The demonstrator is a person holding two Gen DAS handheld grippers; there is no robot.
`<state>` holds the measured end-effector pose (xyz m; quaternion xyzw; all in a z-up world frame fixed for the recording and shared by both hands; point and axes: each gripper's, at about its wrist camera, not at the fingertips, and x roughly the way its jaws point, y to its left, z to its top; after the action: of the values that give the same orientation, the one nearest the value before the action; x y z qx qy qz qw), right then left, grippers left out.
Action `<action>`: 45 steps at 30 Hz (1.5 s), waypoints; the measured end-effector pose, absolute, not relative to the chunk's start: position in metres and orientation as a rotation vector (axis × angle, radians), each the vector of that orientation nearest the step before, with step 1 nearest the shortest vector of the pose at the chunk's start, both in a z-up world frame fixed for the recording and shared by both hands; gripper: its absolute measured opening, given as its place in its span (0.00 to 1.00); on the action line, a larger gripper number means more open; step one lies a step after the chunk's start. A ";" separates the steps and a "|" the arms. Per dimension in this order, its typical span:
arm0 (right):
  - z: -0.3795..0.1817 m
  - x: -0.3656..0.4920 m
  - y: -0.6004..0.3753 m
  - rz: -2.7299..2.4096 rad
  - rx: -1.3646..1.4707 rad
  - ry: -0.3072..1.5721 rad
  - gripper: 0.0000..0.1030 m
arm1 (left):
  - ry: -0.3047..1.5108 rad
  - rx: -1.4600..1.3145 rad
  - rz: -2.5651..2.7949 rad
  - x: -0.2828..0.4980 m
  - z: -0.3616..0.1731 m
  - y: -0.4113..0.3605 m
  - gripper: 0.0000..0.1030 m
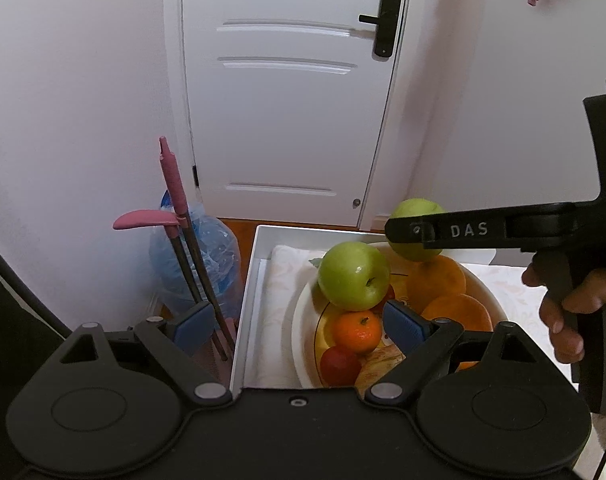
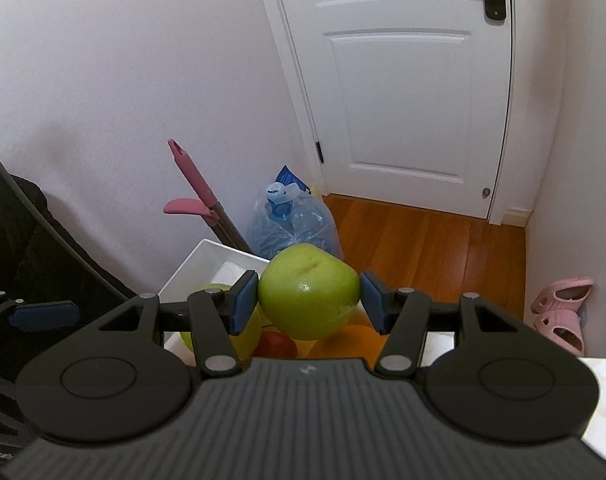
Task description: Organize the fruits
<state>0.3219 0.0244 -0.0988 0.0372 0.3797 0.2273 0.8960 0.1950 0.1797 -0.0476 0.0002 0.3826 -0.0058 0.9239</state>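
A white bowl (image 1: 303,320) on the table holds a green apple (image 1: 353,276), a mandarin (image 1: 358,330), a red fruit (image 1: 339,366) and two oranges (image 1: 439,276). My right gripper (image 2: 309,300) is shut on a second green apple (image 2: 309,296) and holds it above the bowl's far side; it also shows in the left wrist view (image 1: 415,232). My left gripper (image 1: 299,326) is open and empty, low over the bowl's left part, its right pad (image 1: 405,326) beside the mandarin.
The bowl stands on a white tray (image 1: 259,248) with a pale cloth, at the table's left edge. Beyond the edge are a blue water jug (image 1: 199,256), a pink-handled mop (image 1: 175,192), a white door (image 1: 287,92) and wooden floor (image 2: 443,248). Pink slippers (image 2: 563,316) lie right.
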 end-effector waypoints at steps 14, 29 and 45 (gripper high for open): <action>-0.083 0.301 0.011 0.441 0.157 0.705 0.87 | 0.775 0.018 -0.048 0.189 -0.044 0.177 0.91; 0.004 0.204 -0.046 0.377 0.116 0.644 0.87 | 0.661 0.000 -0.038 0.128 0.020 0.129 0.91; 0.045 0.049 -0.150 0.119 0.066 0.669 0.97 | 0.617 -0.008 -0.022 0.035 0.060 0.064 0.94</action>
<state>0.0486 -0.1503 0.0450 0.0322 0.3282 0.0582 0.9423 0.0348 0.0642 0.0598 -0.0040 0.3037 -0.0108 0.9527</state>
